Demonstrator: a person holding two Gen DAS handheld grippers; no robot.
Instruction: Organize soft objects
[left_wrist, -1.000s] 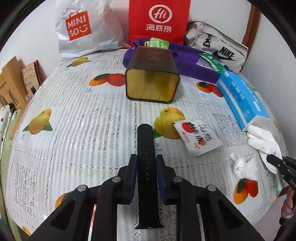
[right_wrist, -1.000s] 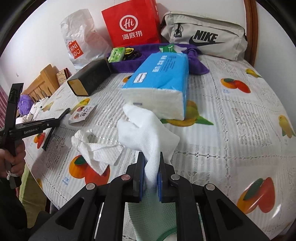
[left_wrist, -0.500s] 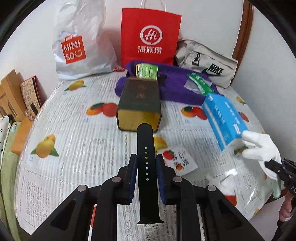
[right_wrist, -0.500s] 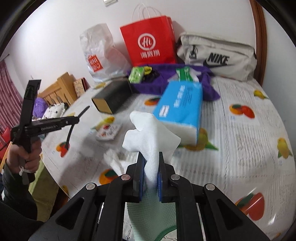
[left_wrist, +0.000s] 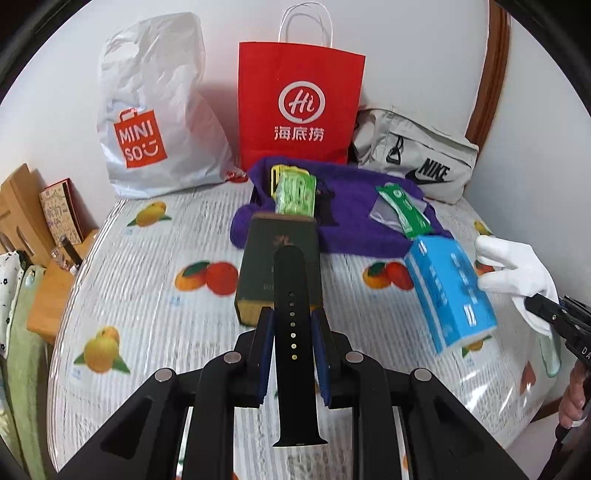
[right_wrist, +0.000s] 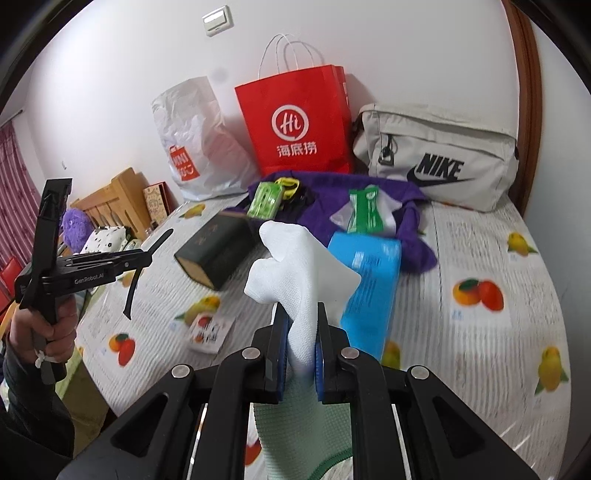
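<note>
My left gripper (left_wrist: 291, 332) is shut on a black watch strap (left_wrist: 291, 295) and holds it upright above the table; it shows in the right wrist view (right_wrist: 147, 254) too. My right gripper (right_wrist: 300, 332) is shut on a white glove (right_wrist: 295, 266) with a green cuff, held above the table; the glove also shows at the right of the left wrist view (left_wrist: 513, 269). A purple towel (left_wrist: 354, 225) lies at the back with green packets (left_wrist: 295, 195) on it.
A dark box (left_wrist: 280, 266) lies on its side mid-table, beside a blue tissue pack (left_wrist: 450, 291). A white Miniso bag (left_wrist: 155, 110), a red paper bag (left_wrist: 299, 107) and a grey Nike bag (left_wrist: 417, 166) stand along the wall. A snack packet (right_wrist: 210, 332) lies near the front.
Both grippers have risen well above the table, carrying the strap and the glove. The crumpled tissue near the front edge has dropped out of view.
</note>
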